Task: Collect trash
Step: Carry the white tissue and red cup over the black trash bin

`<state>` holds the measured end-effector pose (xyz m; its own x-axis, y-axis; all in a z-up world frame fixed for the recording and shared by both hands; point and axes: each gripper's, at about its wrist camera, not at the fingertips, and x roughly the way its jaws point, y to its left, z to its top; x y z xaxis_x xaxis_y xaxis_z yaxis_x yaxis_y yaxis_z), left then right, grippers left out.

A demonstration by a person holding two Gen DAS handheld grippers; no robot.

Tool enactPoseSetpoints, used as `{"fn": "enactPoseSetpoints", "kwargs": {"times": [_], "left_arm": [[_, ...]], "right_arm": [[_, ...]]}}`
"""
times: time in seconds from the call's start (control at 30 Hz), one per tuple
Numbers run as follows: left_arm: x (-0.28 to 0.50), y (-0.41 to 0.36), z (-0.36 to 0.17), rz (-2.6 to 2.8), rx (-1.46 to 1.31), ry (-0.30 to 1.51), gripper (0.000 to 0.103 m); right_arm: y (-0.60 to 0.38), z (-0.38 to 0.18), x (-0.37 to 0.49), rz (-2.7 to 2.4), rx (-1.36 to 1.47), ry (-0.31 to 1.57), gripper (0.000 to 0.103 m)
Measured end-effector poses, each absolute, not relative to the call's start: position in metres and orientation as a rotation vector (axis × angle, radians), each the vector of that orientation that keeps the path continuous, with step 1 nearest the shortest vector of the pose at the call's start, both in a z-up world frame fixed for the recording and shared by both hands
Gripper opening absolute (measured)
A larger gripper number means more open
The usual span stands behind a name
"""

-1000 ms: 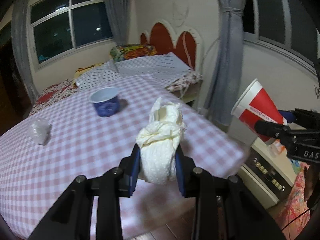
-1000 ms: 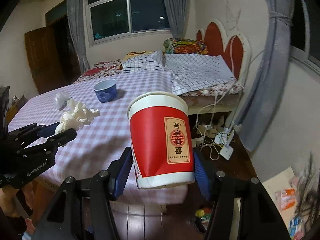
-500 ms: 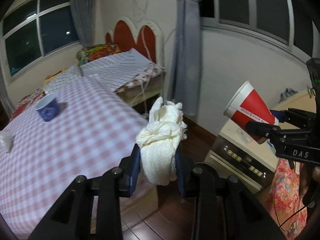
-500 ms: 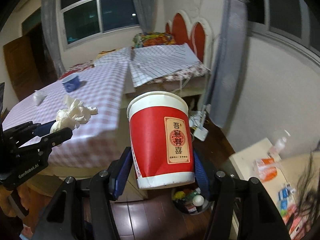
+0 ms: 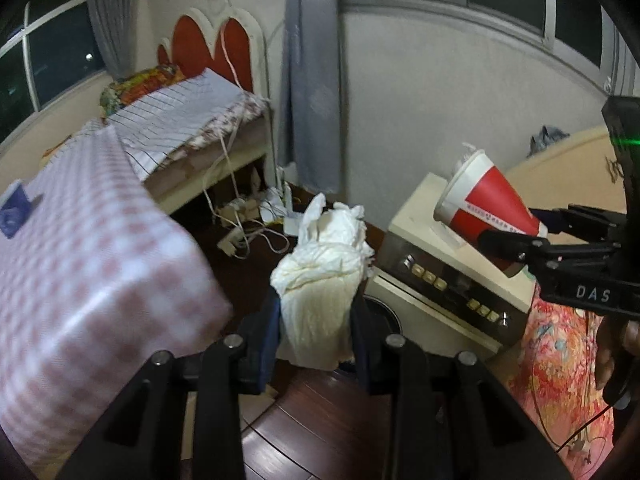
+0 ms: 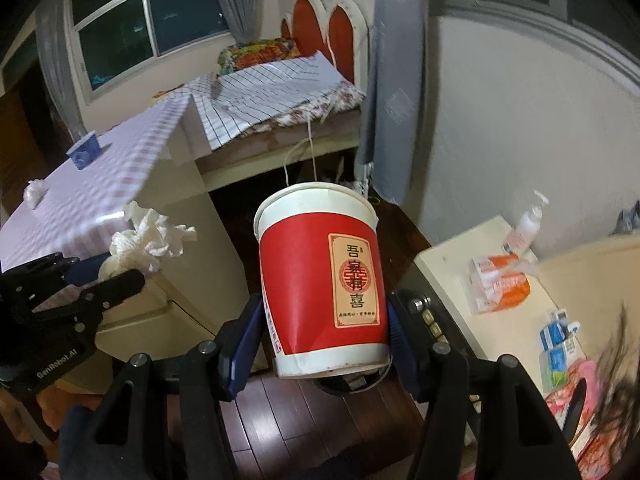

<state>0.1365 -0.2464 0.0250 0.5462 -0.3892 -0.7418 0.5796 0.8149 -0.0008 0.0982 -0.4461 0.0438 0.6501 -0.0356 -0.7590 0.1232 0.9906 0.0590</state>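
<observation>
Left claw (image 5: 316,316): clamped on a crumpled white tissue wad (image 5: 320,280), blue pads pressing both sides, the wad bulging up above them.
Right claw (image 6: 324,336): clamped on a red paper cup (image 6: 320,280), gripped low near its base, mouth tipped up and away.
Where the trash is: both pieces are in the air, off the counter (image 5: 80,272) and over the dark wood floor (image 6: 280,420).
Bin: a dark round rim (image 5: 384,316) peeks out just behind the wad, beside a cream appliance (image 5: 440,280). That looks like the target, though most of it is hidden.
Left on the counter: a blue cup (image 6: 84,154) and a small crumpled white scrap (image 6: 34,194), well apart from both claws.
Doing it well: bring each claw squarely above the opening before letting go; the wad is light and may cling to a pad, so spread wide. Tip the cup mouth down so it falls in rather than bouncing off the rim.
Writing: Chinese characters on the cup's label; "DAS" on the right claw's body; "enRobot.AI" on the left.
</observation>
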Motion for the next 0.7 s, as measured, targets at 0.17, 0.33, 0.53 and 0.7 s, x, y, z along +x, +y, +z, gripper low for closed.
{"fn": "enactPoseSetpoints", "kwargs": {"times": [0.17, 0.33, 0.53, 0.7], "left_arm": [[0.145, -0.267, -0.002, -0.601, 0.271, 0.864, 0.033], [0.154, -0.29, -0.038, -0.619, 0.291, 0.926, 0.033], [0.166, -0.311, -0.083, -0.637, 0.305, 1.014, 0.033], [0.173, -0.324, -0.123, -0.641, 0.334, 1.091, 0.033]], "right_arm": [[-0.468, 0.01, 0.101, -0.109, 0.136, 0.903, 0.061], [-0.487, -0.032, 0.105, -0.104, 0.154, 0.955, 0.061], [-0.508, -0.09, 0.117, -0.091, 0.188, 1.038, 0.061], [-0.518, -0.138, 0.131, -0.08, 0.198, 1.113, 0.061]]}}
